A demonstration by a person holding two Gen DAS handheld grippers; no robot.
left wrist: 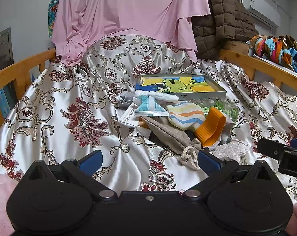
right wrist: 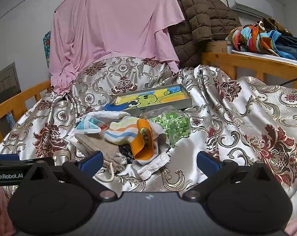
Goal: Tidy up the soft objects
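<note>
A heap of soft things lies on the satin floral bedcover (left wrist: pixel 56 118). It holds a striped sock (left wrist: pixel 184 116), an orange silicone piece (left wrist: pixel 211 127), a grey-brown drawstring pouch (left wrist: pixel 168 135), a blue-white packet (left wrist: pixel 150 106) and a white fluffy cloth (left wrist: pixel 231 149). My left gripper (left wrist: pixel 150 161) is open, just short of the pouch's cord, with only bedcover between its fingers. My right gripper (right wrist: pixel 149 162) is open too. The white cloth (right wrist: pixel 154 165) and the pouch (right wrist: pixel 101 145) lie just beyond its fingertips, and the orange piece (right wrist: pixel 144 143) and the sock (right wrist: pixel 120 131) lie further ahead.
Behind the heap are a shallow box with a cartoon picture (left wrist: pixel 179 86) and a clear bag of green bits (right wrist: pixel 172 127). Wooden bed rails (left wrist: pixel 20 70) run along both sides. A pink sheet (left wrist: pixel 128 9) and a brown quilted jacket (left wrist: pixel 223 19) hang at the back, and colourful clothes (right wrist: pixel 262 37) lie at the right.
</note>
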